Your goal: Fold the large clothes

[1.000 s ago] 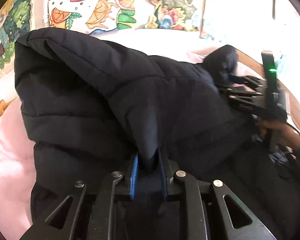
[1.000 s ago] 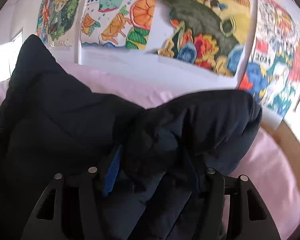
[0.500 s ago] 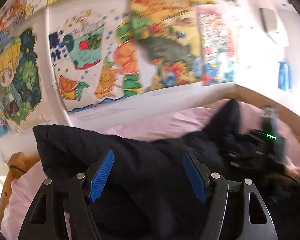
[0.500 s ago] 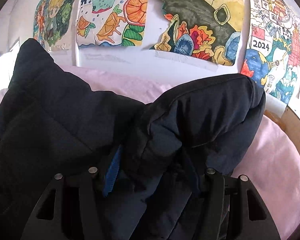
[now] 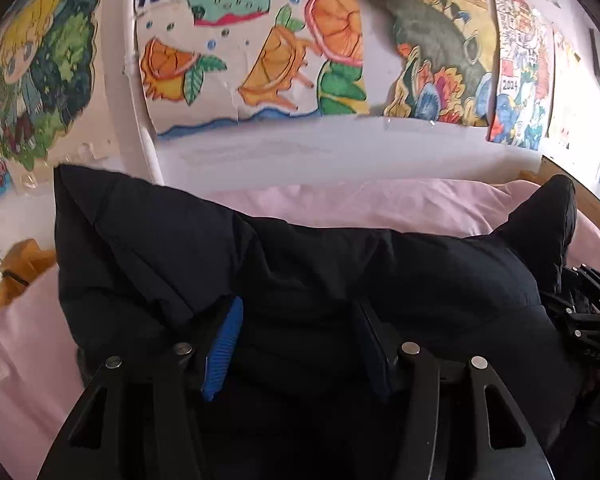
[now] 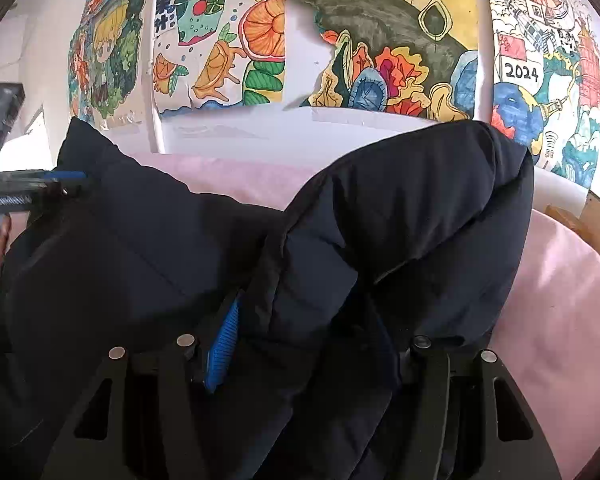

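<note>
A dark navy padded jacket (image 5: 300, 272) lies bunched on a pink bed sheet (image 5: 380, 200). My left gripper (image 5: 300, 332) has its jaws wide apart with a thick fold of the jacket lying between the blue pads (image 5: 224, 344). My right gripper (image 6: 304, 344) also has a thick bunch of the jacket (image 6: 400, 220) between its fingers; whether it clamps the cloth is unclear. The right gripper shows at the right edge of the left wrist view (image 5: 580, 312). The left gripper shows at the left edge of the right wrist view (image 6: 28, 192).
A white wall with several colourful posters (image 6: 380, 40) stands just behind the bed. A wooden bed frame (image 5: 580, 196) runs along the right side, and a wooden post (image 5: 24, 260) is at the left. Pink sheet (image 6: 560, 300) shows right of the jacket.
My left gripper let go of the jacket fold, opened wide and tilted up toward the wall, then settled back over a thicker fold. The right gripper kept its bunch and barely moved.
</note>
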Motion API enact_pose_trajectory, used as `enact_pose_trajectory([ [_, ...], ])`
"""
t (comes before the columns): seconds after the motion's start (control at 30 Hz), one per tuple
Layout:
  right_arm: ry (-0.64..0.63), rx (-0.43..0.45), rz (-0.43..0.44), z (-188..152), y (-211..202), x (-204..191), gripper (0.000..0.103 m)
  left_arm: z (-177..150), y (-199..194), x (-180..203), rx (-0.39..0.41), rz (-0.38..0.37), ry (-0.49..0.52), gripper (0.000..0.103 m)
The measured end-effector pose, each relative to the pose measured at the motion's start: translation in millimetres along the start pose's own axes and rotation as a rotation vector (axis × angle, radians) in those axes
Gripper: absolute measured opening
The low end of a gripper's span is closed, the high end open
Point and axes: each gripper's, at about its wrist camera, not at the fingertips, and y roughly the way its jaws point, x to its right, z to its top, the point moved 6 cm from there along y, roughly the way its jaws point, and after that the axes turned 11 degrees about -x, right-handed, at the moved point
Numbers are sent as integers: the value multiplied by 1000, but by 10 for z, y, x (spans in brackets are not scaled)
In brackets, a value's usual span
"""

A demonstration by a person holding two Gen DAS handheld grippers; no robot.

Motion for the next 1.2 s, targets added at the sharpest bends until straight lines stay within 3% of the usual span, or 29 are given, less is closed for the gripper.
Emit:
enact_pose_trajectory([
  [0.13,7,-19,18,3,166,22,55,-60,222,-60,-7,-18,-20,53],
  [0.33,-20,-23,-10,-1,371,-20,55,-111,440,-52,-6,24,-4,53],
  [0.57,4,-3,35,0,288,13,57,-108,139,-30,74,1,1,56],
  [0.67,31,19,70,21,145,56,60,-100,-56,-6,78,3,-5,69],
  [0.73,44,24,67,27,65,75,63,-105,-161,3,83,5,-4,87],
  [0.8,52,20,63,29,12,82,65,-135,-271,12,89,1,-7,93],
  [0.97,81,-5,74,-4,-101,114,71,-272,-387,125,37,-49,9,93],
  [1.2,32,-18,52,-62,-306,88,77,-446,-442,326,-34,27,83,93],
])
